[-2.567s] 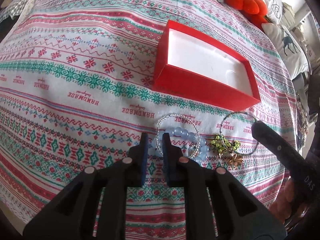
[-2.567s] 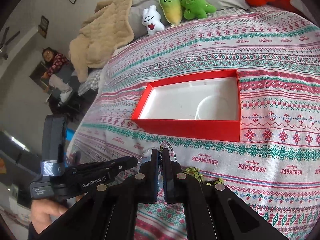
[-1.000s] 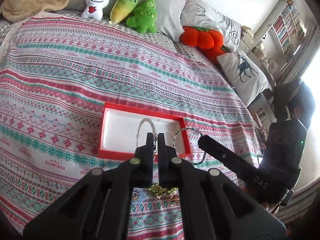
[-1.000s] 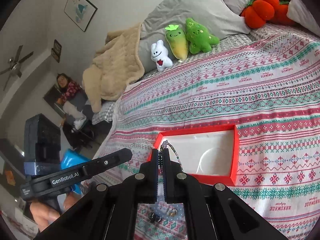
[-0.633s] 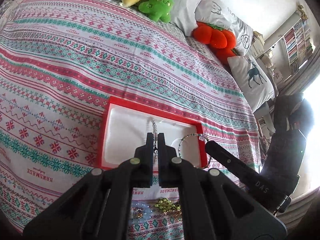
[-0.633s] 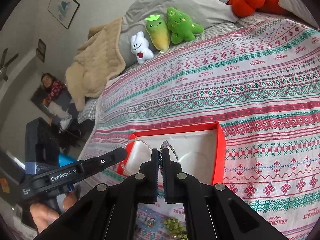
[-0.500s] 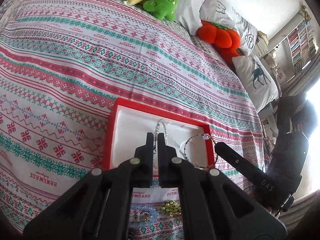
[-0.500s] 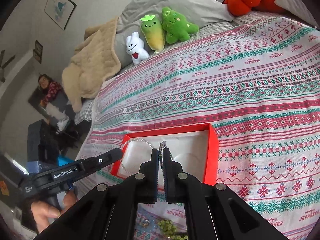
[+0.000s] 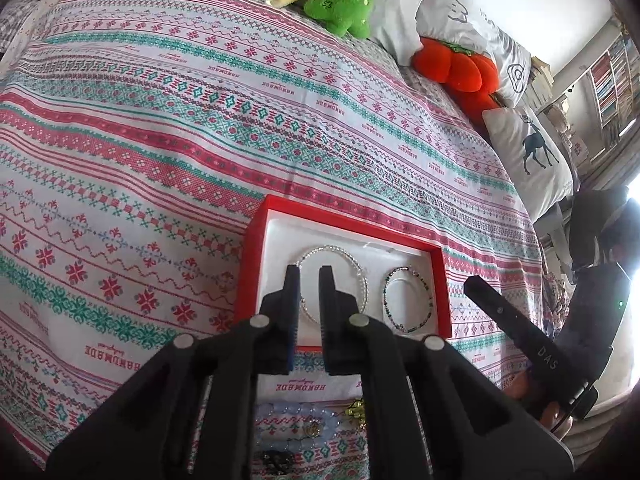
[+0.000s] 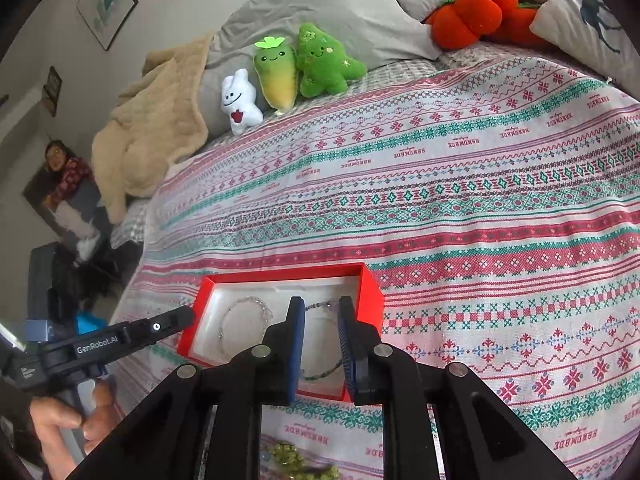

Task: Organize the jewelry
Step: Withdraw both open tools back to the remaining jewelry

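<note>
A red box (image 9: 256,256) with a white lining lies on the patterned bedspread; it also shows in the right wrist view (image 10: 370,286). Inside it lie a clear beaded bracelet (image 9: 362,276) on the left and a dark multicoloured beaded bracelet (image 9: 422,280) on the right. In the right wrist view the clear bracelet (image 10: 248,302) and the dark bracelet (image 10: 320,374) lie in the same order. My left gripper (image 9: 309,274) is open and empty above the clear bracelet. My right gripper (image 10: 322,310) is open and empty above the dark bracelet.
More jewelry lies on the bedspread in front of the box: a pale blue bead bracelet (image 9: 296,412), a green bead piece (image 10: 288,456) and small gold pieces (image 9: 358,410). Plush toys (image 10: 280,76) and pillows (image 9: 536,152) line the far edge of the bed.
Both grippers carried their bracelets from the bedspread over the red box. Both have now opened, and the two bracelets lie flat inside the box.
</note>
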`<state>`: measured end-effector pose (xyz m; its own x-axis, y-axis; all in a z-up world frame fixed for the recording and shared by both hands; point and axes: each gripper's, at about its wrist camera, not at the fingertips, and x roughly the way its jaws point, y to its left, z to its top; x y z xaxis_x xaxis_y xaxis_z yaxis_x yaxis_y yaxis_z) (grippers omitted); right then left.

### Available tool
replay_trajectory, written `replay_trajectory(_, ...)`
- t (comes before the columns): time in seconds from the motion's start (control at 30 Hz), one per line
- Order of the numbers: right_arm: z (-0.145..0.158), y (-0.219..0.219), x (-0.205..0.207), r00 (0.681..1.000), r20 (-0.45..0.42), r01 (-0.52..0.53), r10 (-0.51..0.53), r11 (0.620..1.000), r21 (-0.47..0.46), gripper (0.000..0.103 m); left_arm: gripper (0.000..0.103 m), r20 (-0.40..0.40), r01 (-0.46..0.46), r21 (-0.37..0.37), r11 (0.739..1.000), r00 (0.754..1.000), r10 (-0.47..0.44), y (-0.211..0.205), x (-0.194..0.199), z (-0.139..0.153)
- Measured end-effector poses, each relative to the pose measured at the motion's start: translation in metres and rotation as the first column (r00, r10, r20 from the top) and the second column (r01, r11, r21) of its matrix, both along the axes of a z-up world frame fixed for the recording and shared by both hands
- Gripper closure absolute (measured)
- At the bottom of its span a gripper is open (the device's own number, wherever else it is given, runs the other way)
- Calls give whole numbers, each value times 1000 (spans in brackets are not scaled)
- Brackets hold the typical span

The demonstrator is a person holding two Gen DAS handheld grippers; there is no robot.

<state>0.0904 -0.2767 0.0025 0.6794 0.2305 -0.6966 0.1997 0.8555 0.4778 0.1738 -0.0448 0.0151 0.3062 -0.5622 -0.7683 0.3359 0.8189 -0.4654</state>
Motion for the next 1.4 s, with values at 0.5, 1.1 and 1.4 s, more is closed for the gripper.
replay_trajectory(0.5, 17, 17, -27, 999, -19, -39, 38, 998, -56, 42, 54, 28, -6, 131, 991, 1000, 2, 9, -30, 5)
replay_trajectory(1.1, 23, 36, -53, 998, -62, -16, 3, 980, -200, 29, 23, 176, -152, 293, 944, 979, 103, 33, -68, 12)
replay_trajectory(1.4, 29, 42, -58, 999, -44, -27, 17, 972, -235, 28, 23, 198, -203, 318, 926, 969, 144, 38, -78, 12)
